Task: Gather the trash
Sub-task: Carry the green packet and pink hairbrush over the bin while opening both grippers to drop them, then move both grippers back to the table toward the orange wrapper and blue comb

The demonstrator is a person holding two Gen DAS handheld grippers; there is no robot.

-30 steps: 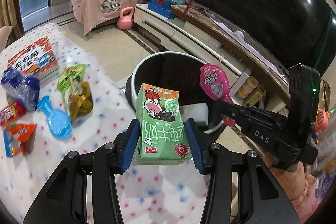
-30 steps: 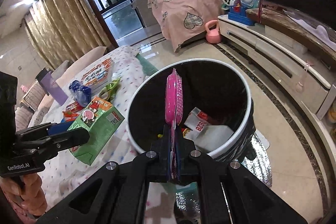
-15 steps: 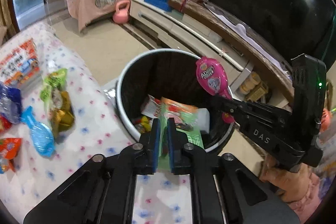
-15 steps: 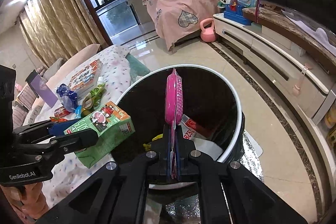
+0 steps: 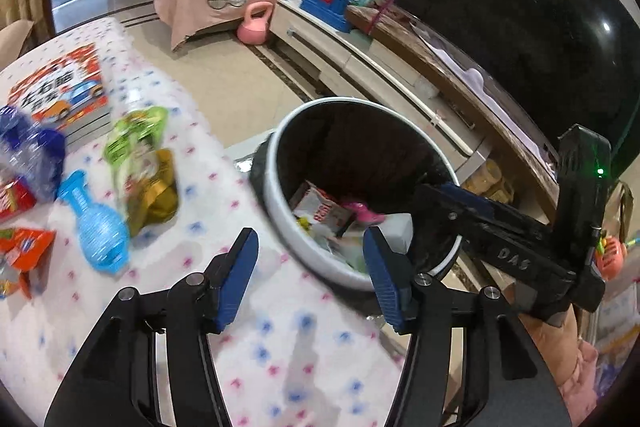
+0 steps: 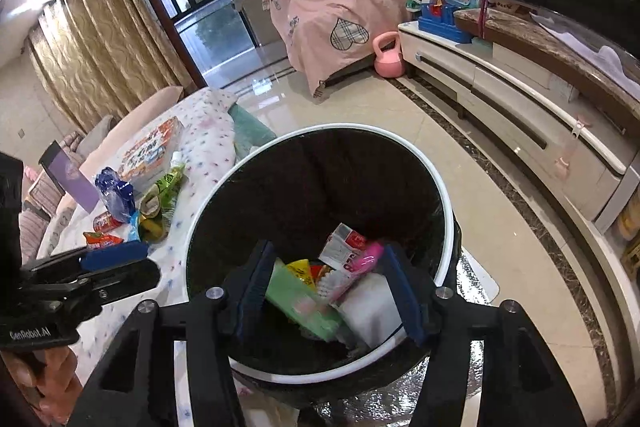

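Now the trash is split between 2 places. Inside the round black bin with the white rim [image 6: 446,227] lie a green milk carton [image 6: 304,305], a pink flat wrapper [image 6: 360,263], a red-and-white packet [image 6: 342,245] and a white block [image 6: 372,307]; these pieces look finished. On the white table cloth with small red and blue dots [image 5: 256,331], just beside the bin, more litter waits: a green and yellow snack bag [image 5: 140,163], a light blue bottle-shaped plastic piece [image 5: 96,219], an orange wrapper [image 5: 24,251], a red packet [image 5: 14,197] and a crumpled blue plastic bag [image 5: 28,155]. A colourful picture book [image 5: 64,91] lies further back; I cannot say if it counts as trash.

The right gripper [image 6: 332,291] hangs over the mouth of the bin with its jaws wide apart and nothing between them. The left gripper [image 5: 308,279] is above the table edge near the bin, jaws apart and empty too.

So I judge the task about half done: at least 5 pieces on the cloth are left to carry over.
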